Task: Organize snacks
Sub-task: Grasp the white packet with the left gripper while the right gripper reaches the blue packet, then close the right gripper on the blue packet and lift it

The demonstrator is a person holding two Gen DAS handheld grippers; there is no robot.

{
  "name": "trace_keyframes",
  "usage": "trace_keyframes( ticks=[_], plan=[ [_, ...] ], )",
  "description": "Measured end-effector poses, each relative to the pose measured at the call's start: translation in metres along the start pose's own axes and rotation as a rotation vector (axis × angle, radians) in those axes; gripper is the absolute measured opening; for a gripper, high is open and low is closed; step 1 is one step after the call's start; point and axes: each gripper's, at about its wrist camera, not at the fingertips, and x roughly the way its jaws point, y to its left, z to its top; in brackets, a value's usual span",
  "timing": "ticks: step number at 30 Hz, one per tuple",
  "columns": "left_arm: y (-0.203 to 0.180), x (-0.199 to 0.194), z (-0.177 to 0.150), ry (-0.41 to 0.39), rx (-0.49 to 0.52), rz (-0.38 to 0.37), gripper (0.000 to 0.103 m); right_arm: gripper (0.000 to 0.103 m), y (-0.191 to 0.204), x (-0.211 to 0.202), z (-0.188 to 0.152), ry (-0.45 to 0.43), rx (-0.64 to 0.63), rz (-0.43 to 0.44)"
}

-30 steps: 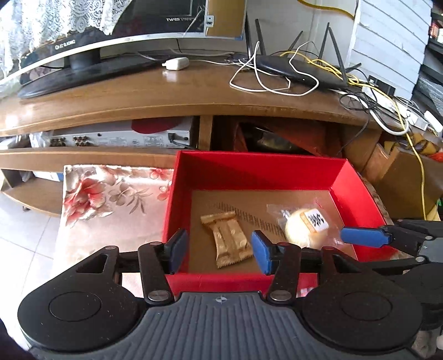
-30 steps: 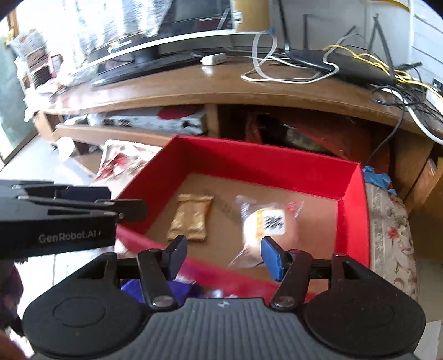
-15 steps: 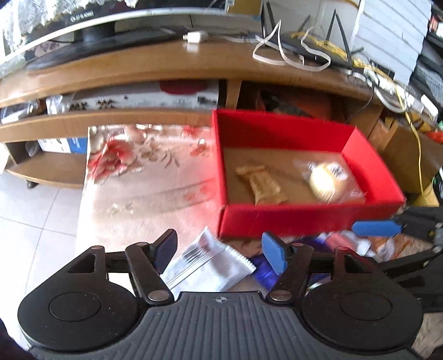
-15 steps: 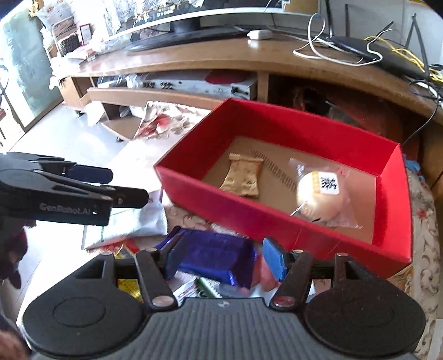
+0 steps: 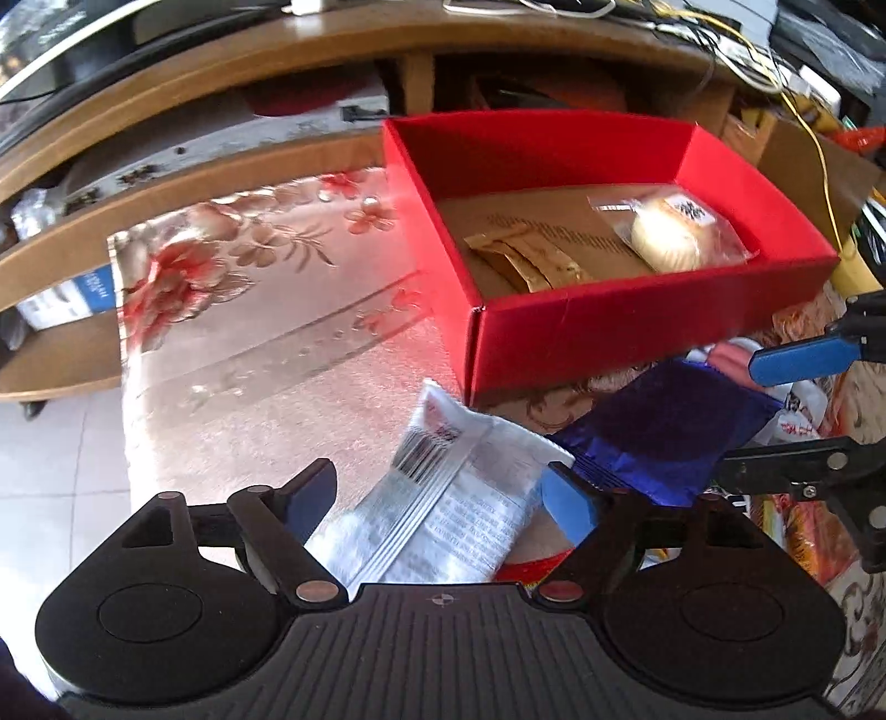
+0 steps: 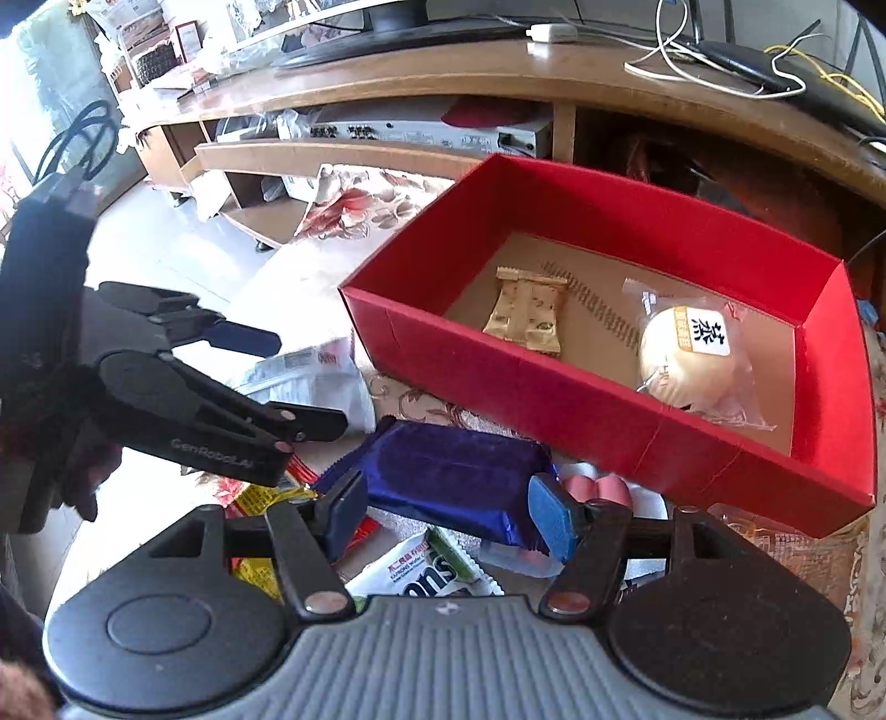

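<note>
**Snacks: two boxed, a heap to go**

Red box (image 6: 653,443) holds the gold wafer pack (image 6: 526,315) and a wrapped bun (image 6: 686,354). Left hand-held gripper (image 5: 437,498), jaws just widening, straddles the white packet (image 5: 443,498) – long axis toward the box. Right hand-held gripper (image 6: 443,509) brackets the blue bar (image 6: 443,471), crosswise – unclenched.

A long wooden TV stand (image 6: 498,72) curves across the top from ten to two o'clock. On it, at twelve, lies a white adapter (image 6: 551,32), with looped white cables (image 6: 698,69) and yellow wires (image 6: 847,83) toward one o'clock. A silver media player (image 6: 421,133) sits on its lower shelf at eleven. A floral cloth (image 5: 249,310) spreads at nine o'clock in the left wrist view, white floor tiles (image 5: 61,459) beside it.
</note>
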Motion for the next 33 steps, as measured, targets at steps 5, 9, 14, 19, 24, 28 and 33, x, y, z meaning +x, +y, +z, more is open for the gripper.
trace_keyframes(
  ticks=[5, 9, 14, 19, 24, 28, 33],
  plan=[
    [-0.008, 0.009, -0.003, 0.038, 0.057, 0.001, 0.085, 0.061, -0.005, 0.003, 0.000, 0.007, 0.006, 0.004],
    [-0.008, 0.007, -0.006, 0.034, 0.017, 0.023, 0.081, 0.061, -0.007, 0.001, 0.001, 0.004, 0.014, 0.002],
    [-0.008, -0.002, -0.008, 0.025, -0.066, 0.058, 0.058, 0.061, -0.012, -0.005, 0.004, -0.015, 0.033, 0.004],
    [-0.015, -0.009, -0.013, 0.018, -0.080, 0.046, 0.053, 0.061, -0.016, 0.004, 0.011, -0.019, 0.069, 0.039],
    [-0.018, -0.011, -0.017, 0.020, -0.087, 0.039, 0.052, 0.062, -0.012, 0.029, 0.009, 0.031, 0.059, 0.062],
    [-0.013, -0.013, -0.017, 0.030, -0.126, 0.025, 0.052, 0.064, -0.005, 0.030, -0.003, 0.092, 0.041, 0.133],
    [-0.011, -0.017, -0.022, 0.035, -0.144, 0.023, 0.052, 0.064, 0.013, 0.018, -0.020, 0.185, -0.034, 0.173]
  ],
)
